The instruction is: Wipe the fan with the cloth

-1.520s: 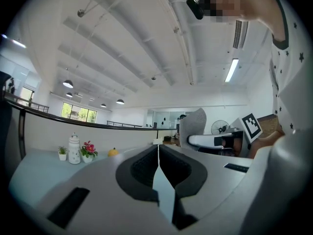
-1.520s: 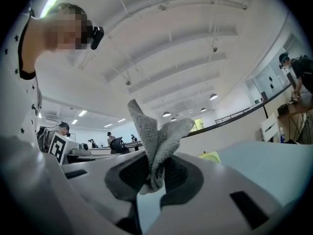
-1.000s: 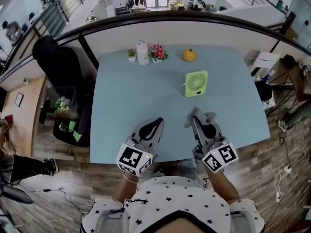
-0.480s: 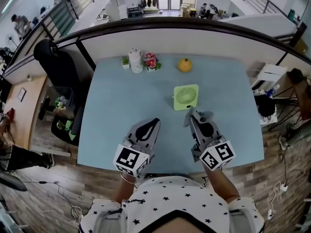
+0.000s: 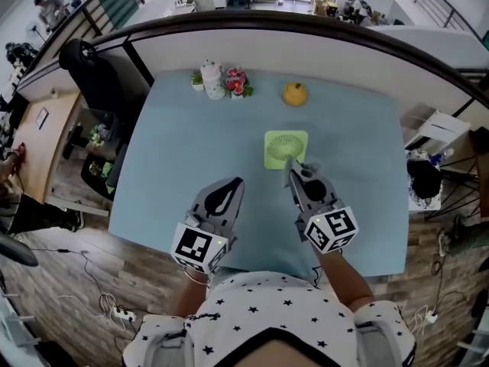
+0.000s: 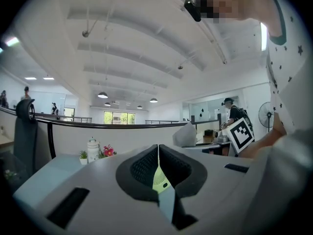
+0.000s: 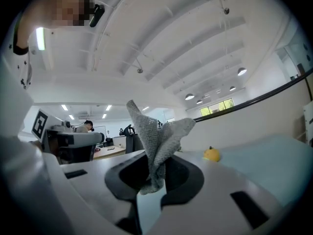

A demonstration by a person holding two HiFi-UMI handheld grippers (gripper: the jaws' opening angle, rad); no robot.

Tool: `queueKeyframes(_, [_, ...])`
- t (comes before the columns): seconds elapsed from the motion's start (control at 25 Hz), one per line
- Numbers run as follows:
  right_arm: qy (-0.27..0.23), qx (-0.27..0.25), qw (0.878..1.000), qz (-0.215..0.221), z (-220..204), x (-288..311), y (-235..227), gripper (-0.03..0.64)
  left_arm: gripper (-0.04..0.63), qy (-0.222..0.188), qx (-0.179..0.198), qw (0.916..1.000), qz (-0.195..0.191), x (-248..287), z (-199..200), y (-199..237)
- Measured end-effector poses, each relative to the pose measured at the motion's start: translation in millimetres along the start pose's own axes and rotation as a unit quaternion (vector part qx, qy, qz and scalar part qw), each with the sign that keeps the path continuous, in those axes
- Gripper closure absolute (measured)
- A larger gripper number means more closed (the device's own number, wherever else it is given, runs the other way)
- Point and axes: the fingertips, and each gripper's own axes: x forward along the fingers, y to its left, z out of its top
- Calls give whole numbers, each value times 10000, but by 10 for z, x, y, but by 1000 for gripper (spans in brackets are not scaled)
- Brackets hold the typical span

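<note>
the green square fan (image 5: pixel 286 148) sits on the light blue table (image 5: pixel 191 151) about mid-depth and right of centre, its round grille turned up toward the person. whether it lies flat or leans on a stand cannot be told from above. just in front of it is the right gripper (image 5: pixel 295 177), its jaws clamped on a grey cloth (image 7: pixel 157 140) that bunches upward in a loose tuft beyond the tips. in the head view the cloth (image 5: pixel 299 172) appears right at the fan's near edge, though actual contact is not clear. the left gripper (image 5: pixel 234 183) hangs to the left, apart from the fan, jaws pressed together with nothing between them. only a sliver of the fan's green shows through the slit in its own view. at the far edge stand a white jar (image 5: pixel 212 79), small flowers (image 5: pixel 236 82) and a yellow fruit (image 5: pixel 295 93), all well away. the wipe looks about to begin. to do it well, the tuft rather than the hard jaw tips should meet the grille, with light pressure and strokes across the face and frame. the fan looks light enough to slide or tip, so the free left gripper could brace its left side first.
</note>
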Motion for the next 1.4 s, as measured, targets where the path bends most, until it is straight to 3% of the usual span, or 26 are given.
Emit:
queueKeyframes(0.32, [420, -343, 9982, 264, -373, 504, -144, 571, 563, 248, -117, 9975, 648, -44, -190, 27])
queueKeyframes(0.56, [678, -702, 9951, 168, -578, 825, -172, 572, 561, 275, -209, 9961, 814, -78, -225, 109])
queueKeyframes(1.0, [1077, -832, 9906, -119, -892, 1133, -323, 572, 563, 456, -175, 9959, 762, 43, -277, 460])
queueKeyframes(1.4, [926, -563, 9930, -468, -779, 1112, -605, 572, 562, 614, -204, 9947, 797, -5, -343, 508])
